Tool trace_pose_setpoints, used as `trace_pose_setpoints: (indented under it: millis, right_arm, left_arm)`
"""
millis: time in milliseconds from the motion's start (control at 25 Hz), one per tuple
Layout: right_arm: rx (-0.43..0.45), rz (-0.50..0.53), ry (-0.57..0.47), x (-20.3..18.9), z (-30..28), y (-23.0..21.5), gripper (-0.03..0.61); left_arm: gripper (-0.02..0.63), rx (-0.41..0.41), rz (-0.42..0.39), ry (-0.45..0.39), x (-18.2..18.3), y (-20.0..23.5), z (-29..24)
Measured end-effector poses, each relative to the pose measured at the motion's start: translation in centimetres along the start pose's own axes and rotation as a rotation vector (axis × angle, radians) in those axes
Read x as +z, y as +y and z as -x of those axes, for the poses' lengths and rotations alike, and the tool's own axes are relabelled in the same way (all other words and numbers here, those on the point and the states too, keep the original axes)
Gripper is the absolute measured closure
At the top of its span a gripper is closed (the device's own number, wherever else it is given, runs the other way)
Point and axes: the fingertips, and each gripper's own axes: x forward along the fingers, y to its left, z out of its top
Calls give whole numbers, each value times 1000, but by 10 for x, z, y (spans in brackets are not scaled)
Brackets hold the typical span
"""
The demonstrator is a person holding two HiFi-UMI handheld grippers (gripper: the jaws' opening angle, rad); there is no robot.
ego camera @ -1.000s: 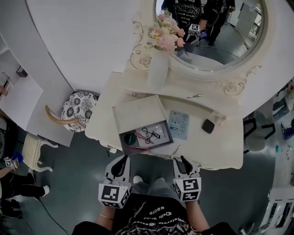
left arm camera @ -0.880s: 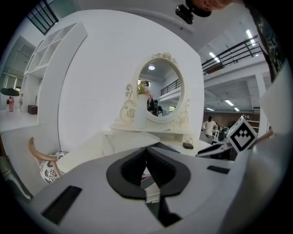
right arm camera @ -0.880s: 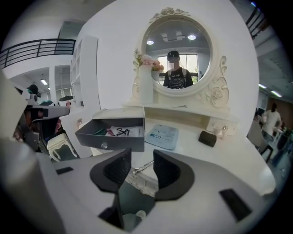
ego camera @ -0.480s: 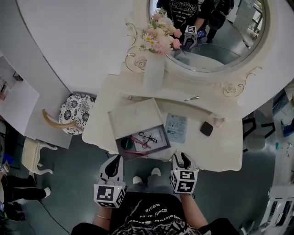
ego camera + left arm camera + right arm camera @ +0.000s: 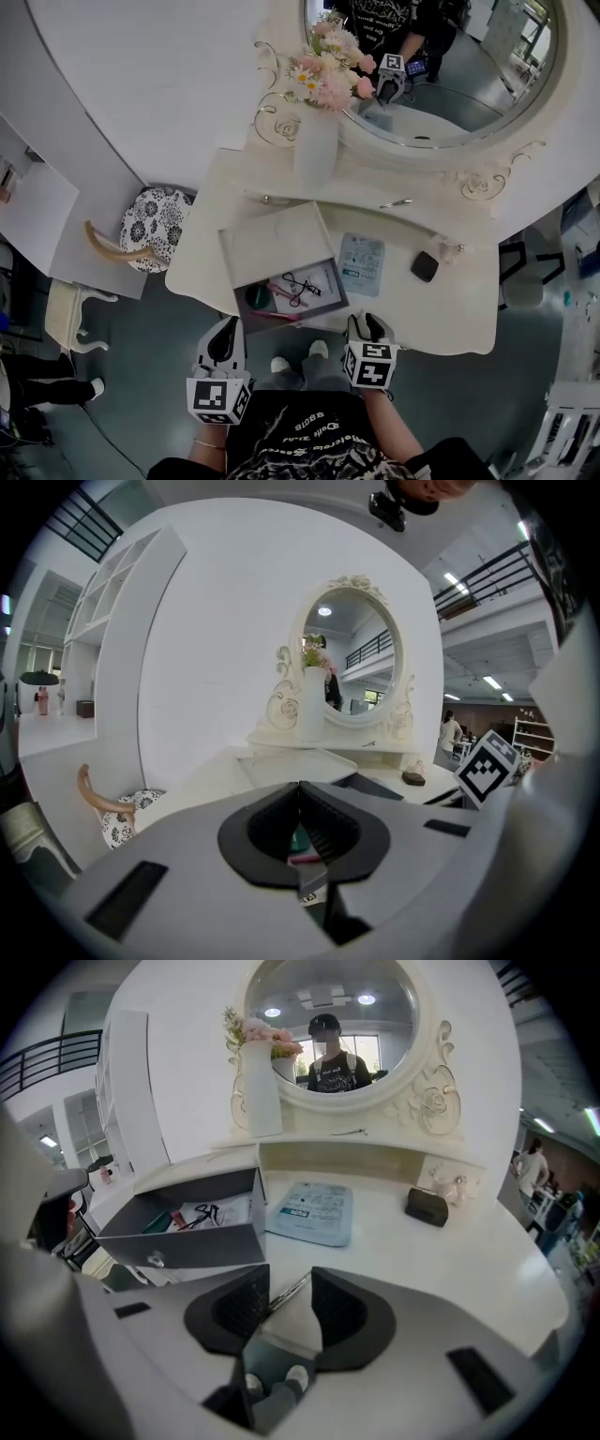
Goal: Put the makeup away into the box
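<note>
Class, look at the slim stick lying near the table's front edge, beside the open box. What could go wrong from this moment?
1. The right gripper has just been opening its jaws, which now straddle the stick. The stick lies flat on the table, so closing may roll it rather than grip it.
2. It lies close to the table's front edge, so a nudge might drop it.
3. The box stands close by and could get bumped.

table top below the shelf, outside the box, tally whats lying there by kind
pale blue packet: 1
black case: 1
thin silver stick: 1
small pale trinket: 1
total: 4
</note>
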Motion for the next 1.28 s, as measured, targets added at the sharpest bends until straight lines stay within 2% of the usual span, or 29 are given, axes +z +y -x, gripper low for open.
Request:
trace_pose_setpoints:
  millis: [320,760,960,1280]
  right_arm:
    - [-17,-1,65,-6,-12,-6,449]
    - [-18,-36,66,-6,-14,-14,489]
    - [-26,-31,70,-7,-14,-19,543]
    - [6,3,73,-7,-14,-19,548]
  left_arm:
    - [598,46,15,4,-1,10,-4]
    - [598,62,25,17,-4,11,-8]
    - [598,61,25,16,-6,10,-10]
    - [598,70,29,18,-7,9,-10]
